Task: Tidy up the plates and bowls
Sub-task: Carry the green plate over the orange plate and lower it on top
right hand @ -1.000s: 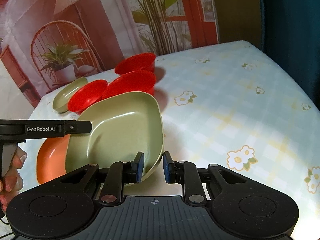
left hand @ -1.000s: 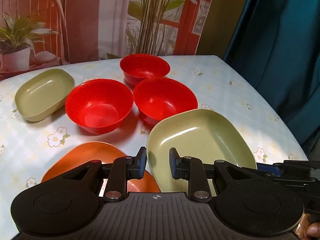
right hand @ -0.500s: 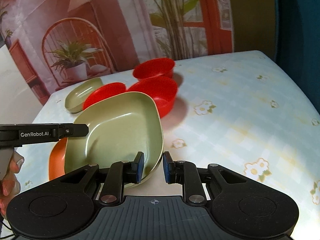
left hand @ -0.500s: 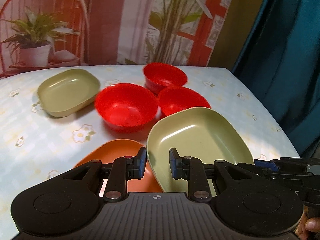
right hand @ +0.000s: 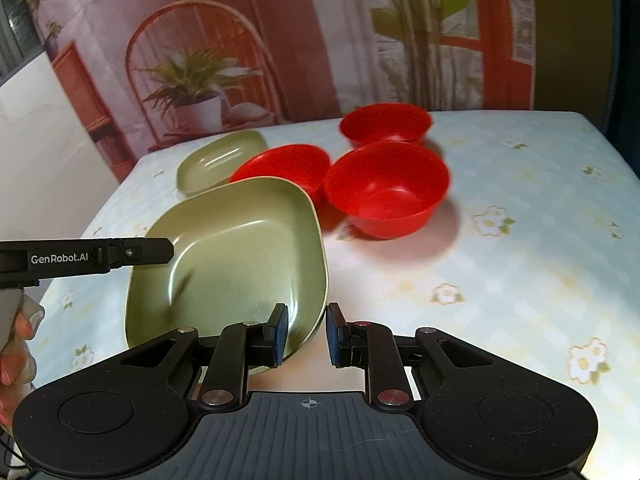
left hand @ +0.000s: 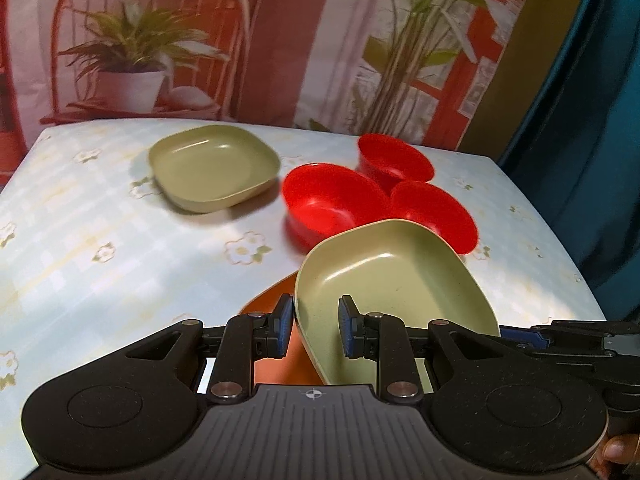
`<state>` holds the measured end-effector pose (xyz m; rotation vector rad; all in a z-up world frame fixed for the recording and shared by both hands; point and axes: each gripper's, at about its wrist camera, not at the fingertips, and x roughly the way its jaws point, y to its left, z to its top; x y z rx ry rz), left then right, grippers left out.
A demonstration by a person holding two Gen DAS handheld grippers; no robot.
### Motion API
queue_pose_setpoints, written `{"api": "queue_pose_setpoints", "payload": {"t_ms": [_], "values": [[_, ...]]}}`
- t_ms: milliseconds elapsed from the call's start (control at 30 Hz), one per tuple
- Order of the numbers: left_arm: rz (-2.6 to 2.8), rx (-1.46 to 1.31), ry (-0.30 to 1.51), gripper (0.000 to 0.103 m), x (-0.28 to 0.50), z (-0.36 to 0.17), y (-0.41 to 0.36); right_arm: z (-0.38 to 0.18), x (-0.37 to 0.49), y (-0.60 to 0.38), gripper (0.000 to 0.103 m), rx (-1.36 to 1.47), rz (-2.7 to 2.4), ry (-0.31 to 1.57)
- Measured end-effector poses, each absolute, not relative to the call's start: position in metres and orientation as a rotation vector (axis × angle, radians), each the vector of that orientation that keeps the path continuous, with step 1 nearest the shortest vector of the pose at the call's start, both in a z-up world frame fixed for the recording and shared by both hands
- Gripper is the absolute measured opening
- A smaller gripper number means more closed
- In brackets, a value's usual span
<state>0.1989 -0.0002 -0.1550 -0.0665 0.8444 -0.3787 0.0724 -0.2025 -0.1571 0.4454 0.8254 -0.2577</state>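
We start at our left gripper (left hand: 314,330): its blue pads straddle the near-left rim of the large green plate (left hand: 394,280), one pad outside the wall and one inside, with a visible gap on the inner side, so we cannot tell whether they are truly clamped on it. Our right gripper (right hand: 306,334) straddles the same plate's near-right rim in the same way; its fingers stand somewhat apart, the inner pad close against the wall, the outer pad clear of it, so again we cannot tell if the rim is pinched. The plate sits tilted between the two tools, apparently lifted off the cloth.

Taking this plate as our landmark: just beneath and to its left an orange plate (left hand: 272,312) shows on the table (left hand: 100,240). Beyond its far edge stand three red bowls: the nearest red bowl (right hand: 386,190), the middle red bowl (left hand: 332,202) and the far red bowl (right hand: 386,124), close together but not nested. Farther beyond and to the left lies a second green plate (left hand: 214,168), alone.

We judge the task barely begun: nothing appears stacked yet. Left to do, probably, is setting this plate with its green twin and nesting the bowls. The middle red bowl stands nearly on the path to the twin, so the carried plate should pass above its rim.
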Motion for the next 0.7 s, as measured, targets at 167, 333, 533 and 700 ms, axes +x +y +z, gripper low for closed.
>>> {"api": "queue_pose_setpoints", "payload": {"t_ms": [167, 333, 533, 700], "values": [[-0.359, -0.094, 0.866, 0.026, 0.195, -0.163, 0.013, -0.161, 0.078, -0.192, 0.019, 0.444, -0.232, 0.847], [-0.348, -0.112, 0.884, 0.026, 0.196, -0.170, 0.020, -0.165, 0.083, -0.187, 0.019, 0.442, -0.220, 0.869], [-0.334, -0.116, 0.883, 0.026, 0.202, -0.172, 0.022, -0.169, 0.092, -0.184, 0.019, 0.430, -0.213, 0.878], [-0.319, -0.097, 0.885, 0.026, 0.203, -0.175, 0.020, -0.174, 0.100, -0.184, 0.019, 0.406, -0.215, 0.880]]}}
